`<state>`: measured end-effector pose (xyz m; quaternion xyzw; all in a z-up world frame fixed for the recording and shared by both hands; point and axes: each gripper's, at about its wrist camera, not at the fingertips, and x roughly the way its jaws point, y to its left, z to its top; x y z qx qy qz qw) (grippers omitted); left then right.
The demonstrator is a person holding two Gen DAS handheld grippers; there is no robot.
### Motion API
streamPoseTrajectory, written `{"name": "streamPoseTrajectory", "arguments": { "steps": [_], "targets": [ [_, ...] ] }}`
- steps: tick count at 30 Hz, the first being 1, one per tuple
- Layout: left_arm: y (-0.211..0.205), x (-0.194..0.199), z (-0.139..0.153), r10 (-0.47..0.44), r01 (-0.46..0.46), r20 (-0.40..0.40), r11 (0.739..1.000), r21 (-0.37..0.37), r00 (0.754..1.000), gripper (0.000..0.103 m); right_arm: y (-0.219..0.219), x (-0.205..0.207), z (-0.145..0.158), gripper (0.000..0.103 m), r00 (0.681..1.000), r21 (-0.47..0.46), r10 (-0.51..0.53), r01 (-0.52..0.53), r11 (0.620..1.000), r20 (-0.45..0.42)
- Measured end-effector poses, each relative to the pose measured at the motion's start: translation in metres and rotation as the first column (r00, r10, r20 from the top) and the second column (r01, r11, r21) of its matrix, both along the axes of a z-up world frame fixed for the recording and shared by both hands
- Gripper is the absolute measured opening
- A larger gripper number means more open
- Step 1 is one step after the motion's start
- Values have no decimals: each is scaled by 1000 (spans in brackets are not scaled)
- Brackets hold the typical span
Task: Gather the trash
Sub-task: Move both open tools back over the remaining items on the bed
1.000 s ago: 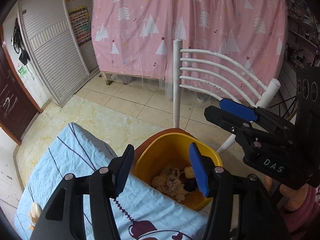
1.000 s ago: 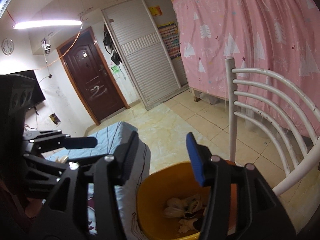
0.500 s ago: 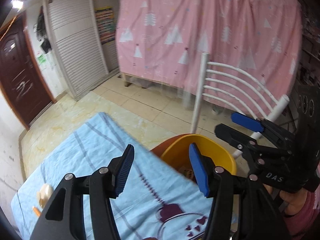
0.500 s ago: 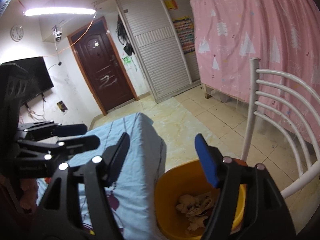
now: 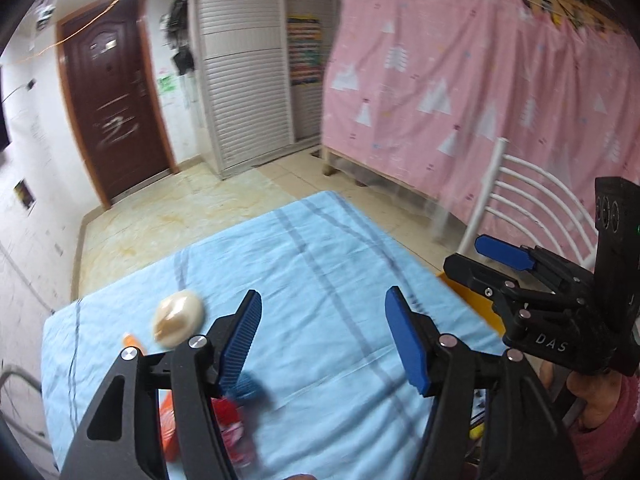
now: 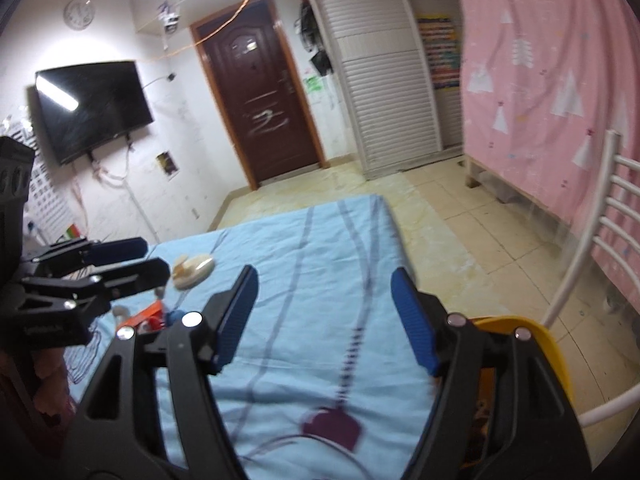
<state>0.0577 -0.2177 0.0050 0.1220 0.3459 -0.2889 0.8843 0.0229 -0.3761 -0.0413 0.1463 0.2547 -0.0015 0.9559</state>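
My left gripper [image 5: 324, 340] is open and empty above the blue tablecloth [image 5: 320, 280]. Left of it lie a cream crumpled wad [image 5: 178, 318], an orange wrapper [image 5: 168, 432], a red packet [image 5: 232, 428] and a blue piece [image 5: 248, 386], partly hidden by the left finger. My right gripper [image 6: 324, 324] is open and empty over the cloth [image 6: 312, 260]. The yellow bin [image 6: 532, 344] sits at the table's right edge, behind the right finger. The wad [image 6: 194, 270] and orange wrapper [image 6: 146, 314] show at left, near my other gripper [image 6: 116, 260].
A white slatted chair [image 5: 520, 204] stands right of the table, by the bin [image 5: 472, 300]. A pink curtain [image 5: 480, 100] hangs behind it. A brown door [image 6: 260, 104] and a wall TV [image 6: 88, 104] are across the tiled floor.
Both grippers have swung left from above the yellow bin to over the tablecloth. The trash items on the cloth have come into view. Both stay open and empty.
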Motion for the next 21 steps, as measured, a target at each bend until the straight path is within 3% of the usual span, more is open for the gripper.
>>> {"name": "streamPoseTrajectory", "arguments": {
  "steps": [3, 13, 21],
  "targets": [
    [26, 7, 0, 51, -51, -2, 999, -12, 999, 57, 22, 10, -1, 73, 999, -15, 45, -45, 999, -11],
    [110, 23, -5, 227, -227, 9, 974, -18, 974, 62, 82, 39, -5, 74, 984, -52, 164, -167, 985, -65],
    [163, 36, -21, 303, -303, -23, 953, 1, 953, 67, 114, 57, -15, 74, 968, -70, 222, -231, 970, -120]
  ]
}}
